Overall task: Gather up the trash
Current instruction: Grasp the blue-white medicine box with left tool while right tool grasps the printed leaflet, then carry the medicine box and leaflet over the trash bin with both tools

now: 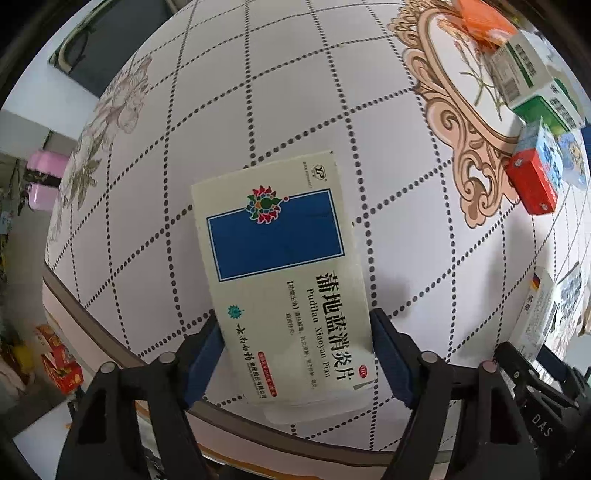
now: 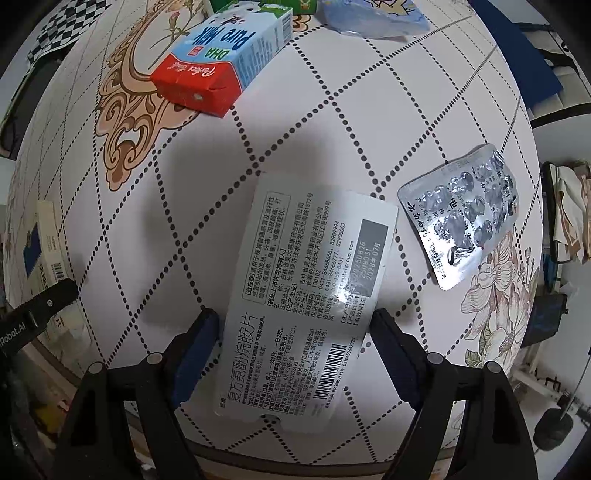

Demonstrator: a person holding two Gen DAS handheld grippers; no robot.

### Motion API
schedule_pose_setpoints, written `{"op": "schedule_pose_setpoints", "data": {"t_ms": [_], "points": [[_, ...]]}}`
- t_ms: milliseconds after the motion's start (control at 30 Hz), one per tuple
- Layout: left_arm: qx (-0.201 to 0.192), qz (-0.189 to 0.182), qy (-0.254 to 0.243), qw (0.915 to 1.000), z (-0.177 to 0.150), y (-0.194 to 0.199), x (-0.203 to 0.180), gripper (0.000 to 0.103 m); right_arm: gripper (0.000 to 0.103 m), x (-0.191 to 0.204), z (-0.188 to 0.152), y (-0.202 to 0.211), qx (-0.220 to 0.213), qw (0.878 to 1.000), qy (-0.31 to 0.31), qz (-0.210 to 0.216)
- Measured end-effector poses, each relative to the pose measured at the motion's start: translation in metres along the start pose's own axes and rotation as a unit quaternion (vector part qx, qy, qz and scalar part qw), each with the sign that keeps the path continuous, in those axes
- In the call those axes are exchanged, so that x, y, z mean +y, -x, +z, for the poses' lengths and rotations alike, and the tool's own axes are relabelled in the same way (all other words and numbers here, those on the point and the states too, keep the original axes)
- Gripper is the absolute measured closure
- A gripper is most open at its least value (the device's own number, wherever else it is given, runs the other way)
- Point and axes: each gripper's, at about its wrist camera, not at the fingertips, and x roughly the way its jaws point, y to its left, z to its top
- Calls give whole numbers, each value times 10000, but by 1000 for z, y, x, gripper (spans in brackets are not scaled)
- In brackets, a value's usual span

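Note:
My left gripper (image 1: 297, 354) is shut on a cream medicine box with a blue rectangle (image 1: 280, 266), its blue pads pressing both long sides above the table. The same box shows at the left edge of the right wrist view (image 2: 42, 251). My right gripper (image 2: 293, 354) is shut on a white medicine box with black print and a barcode (image 2: 306, 295), held above the table. A silver blister pack (image 2: 469, 218) lies to the right of it. A red, blue and white milk carton (image 2: 218, 59) lies farther away, also in the left wrist view (image 1: 537, 173).
The round table has a white cloth with dotted diamonds (image 1: 229, 110) and a brown rim (image 1: 92, 325). Green and white boxes (image 1: 524, 70) and an orange pack (image 1: 480, 18) sit at the far right. A blue plastic wrapper (image 2: 373, 18) lies beyond the carton.

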Motion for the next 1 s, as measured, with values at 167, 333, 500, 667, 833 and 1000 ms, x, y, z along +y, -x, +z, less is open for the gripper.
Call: {"op": "schedule_pose_setpoints", "data": {"t_ms": [167,333,500,667,833,1000], "points": [[-147,129,-271,9994,-10,9,-16,29,25,10,-16,10,-199,9995,221,-70],[-605,156,-675,9958,-34,48,-16,29,26,8,-40,26,-498,9987,71,-66],[-1209,14,-1077,9868,-62,97,-4,29,26,17,-78,75,-1283,9915,169,-143],[-1806,-198,-1522,9715,-88,151,10,29,26,37,-124,126,-2014,9791,134,-260],[-2205,-474,-2010,9533,-123,187,47,29,26,66,-199,167,-2462,9687,-258,-191],[-2125,-679,-2436,9439,-168,199,68,29,26,87,-273,181,-2471,9660,-753,4]]}}
